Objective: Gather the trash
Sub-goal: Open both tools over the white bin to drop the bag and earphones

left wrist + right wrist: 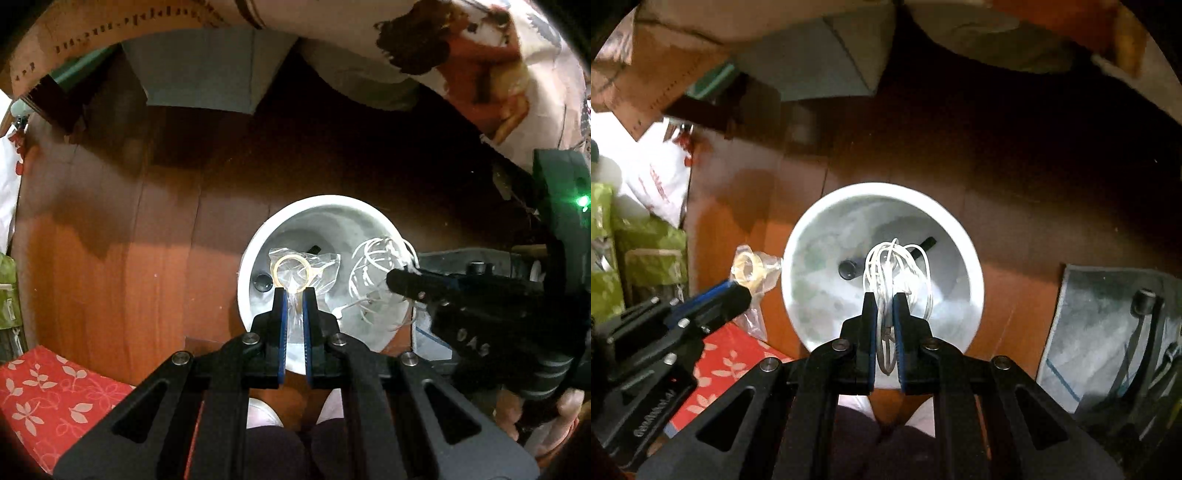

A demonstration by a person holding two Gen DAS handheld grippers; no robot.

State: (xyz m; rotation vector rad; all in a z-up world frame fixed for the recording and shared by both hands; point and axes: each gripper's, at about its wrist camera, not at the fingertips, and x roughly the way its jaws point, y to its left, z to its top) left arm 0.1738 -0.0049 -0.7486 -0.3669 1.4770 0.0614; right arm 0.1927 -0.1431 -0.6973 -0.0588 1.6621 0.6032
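- Far L, right wrist view: green patterned packs (613, 254) stacked by a white plastic bag w/ red print (659, 181).
- Red floral cloth (44, 391) lies low-L on the wood floor (129, 229), near the bin.
- L gripper (294, 295) points steeply down over the white bin (255, 240); fingers narrow, pinching a clear plastic bag (317, 267) w/ a roll of clear tape (291, 272) inside. Bag hangs from the tips; in the left wrist view it sits over the bin's opening, in the right wrist view it looks just outside the bin's L rim. Can't tell which.
- Bin stands upright on the floor, mid-scene; at its bottom a small dark round thing (848, 268) and a dark stick-like bit (925, 245), too small to ID.
- R gripper (885, 299) also points down, over the bin mouth; fingers narrow, clamped on a bundle of white cable (897, 266). Loops dangle above the bin's inside, not touching the bottom as far as seen.
- R of the bin: grey cloth (1086, 314) flat on the floor, w/ dark strap-like gear (1145, 332) on it.
- Top, far side: grey box (207, 70), cardboard (92, 29) L of it, printed fabric (480, 74) to the R.
- Bottom centre, both views: person's legs in dark fabric.
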